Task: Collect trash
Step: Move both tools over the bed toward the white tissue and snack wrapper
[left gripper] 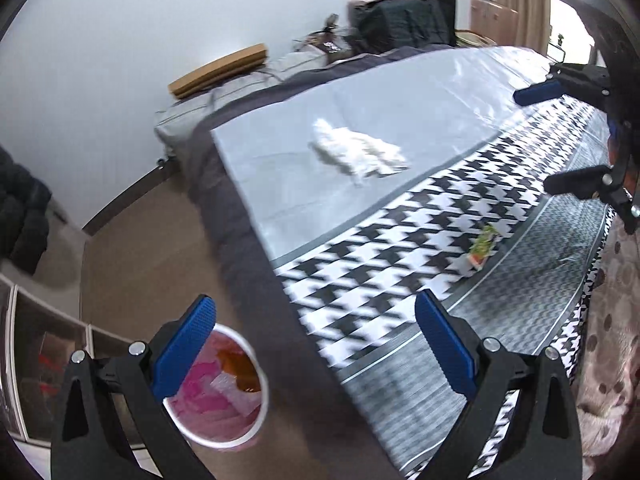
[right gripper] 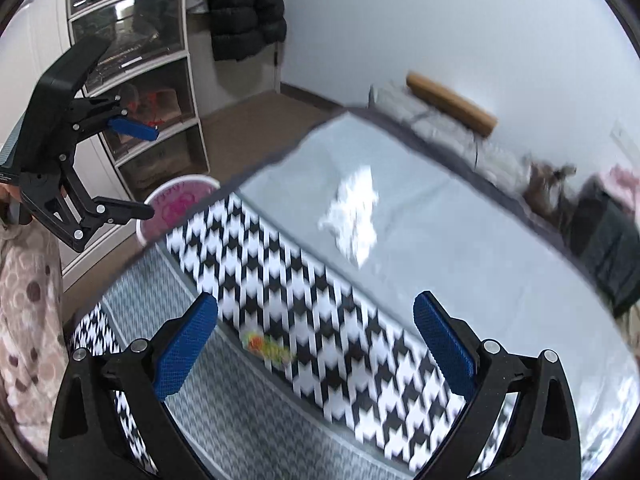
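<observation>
A crumpled white tissue lies on the grey part of the tablecloth; it also shows in the right wrist view. A small green and orange wrapper lies on the houndstooth band, and shows blurred between my right fingers. A white bin with a pink liner stands on the floor by the table's end, holding trash; its rim shows in the right wrist view. My left gripper is open and empty above the table edge and bin. My right gripper is open and empty above the wrapper.
A drawer unit stands beyond the bin. A dark jacket hangs on the wall. A cardboard piece rests on folded bedding against the wall. A dark bag with pink cloth sits at the table's far end.
</observation>
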A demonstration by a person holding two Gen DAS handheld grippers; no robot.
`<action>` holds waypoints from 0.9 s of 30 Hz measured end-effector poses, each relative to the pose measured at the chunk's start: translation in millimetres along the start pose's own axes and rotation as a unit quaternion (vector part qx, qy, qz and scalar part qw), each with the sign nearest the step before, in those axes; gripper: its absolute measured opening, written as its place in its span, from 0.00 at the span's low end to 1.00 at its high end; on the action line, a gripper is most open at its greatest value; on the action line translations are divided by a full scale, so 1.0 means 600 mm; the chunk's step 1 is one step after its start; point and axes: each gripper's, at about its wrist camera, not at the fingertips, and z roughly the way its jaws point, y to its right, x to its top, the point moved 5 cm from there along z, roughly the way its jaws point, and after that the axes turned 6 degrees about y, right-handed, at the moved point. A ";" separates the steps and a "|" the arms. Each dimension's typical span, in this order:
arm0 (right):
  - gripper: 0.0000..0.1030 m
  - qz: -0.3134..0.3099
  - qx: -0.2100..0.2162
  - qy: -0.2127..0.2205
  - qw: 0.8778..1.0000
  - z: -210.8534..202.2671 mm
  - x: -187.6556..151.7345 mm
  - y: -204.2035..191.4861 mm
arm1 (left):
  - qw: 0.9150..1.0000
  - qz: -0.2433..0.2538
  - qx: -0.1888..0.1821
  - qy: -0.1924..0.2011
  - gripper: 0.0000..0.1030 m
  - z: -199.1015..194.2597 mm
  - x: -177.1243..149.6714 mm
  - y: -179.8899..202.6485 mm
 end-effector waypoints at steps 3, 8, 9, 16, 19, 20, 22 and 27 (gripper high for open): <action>0.69 0.035 0.032 -0.038 0.998 0.016 -0.032 0.019 | 1.000 0.017 -0.007 0.003 0.95 0.012 0.006 0.034; 0.56 0.098 0.069 -0.083 0.989 0.052 -0.072 0.034 | 0.999 0.025 -0.020 -0.004 0.95 0.029 0.006 0.063; 0.54 0.103 0.077 -0.090 0.988 0.059 -0.076 0.033 | 0.999 0.026 -0.020 -0.005 0.95 0.031 0.006 0.063; 0.31 0.090 0.087 -0.126 0.984 0.100 -0.096 0.000 | 1.000 0.019 -0.008 -0.014 0.95 0.059 0.014 0.044; 0.30 0.086 0.085 -0.133 0.984 0.111 -0.101 -0.009 | 1.000 0.009 -0.010 -0.016 0.95 0.066 0.011 0.035; 0.30 0.086 0.085 -0.136 0.983 0.115 -0.102 -0.012 | 1.000 0.007 -0.011 -0.016 0.95 0.068 0.010 0.033; 0.30 0.089 0.087 -0.135 0.983 0.124 -0.103 -0.016 | 1.000 0.006 -0.009 -0.016 0.95 0.071 0.006 0.030; 0.00 0.096 0.092 -0.137 0.982 0.140 -0.104 -0.029 | 1.000 0.000 -0.008 -0.024 0.95 0.083 0.000 0.023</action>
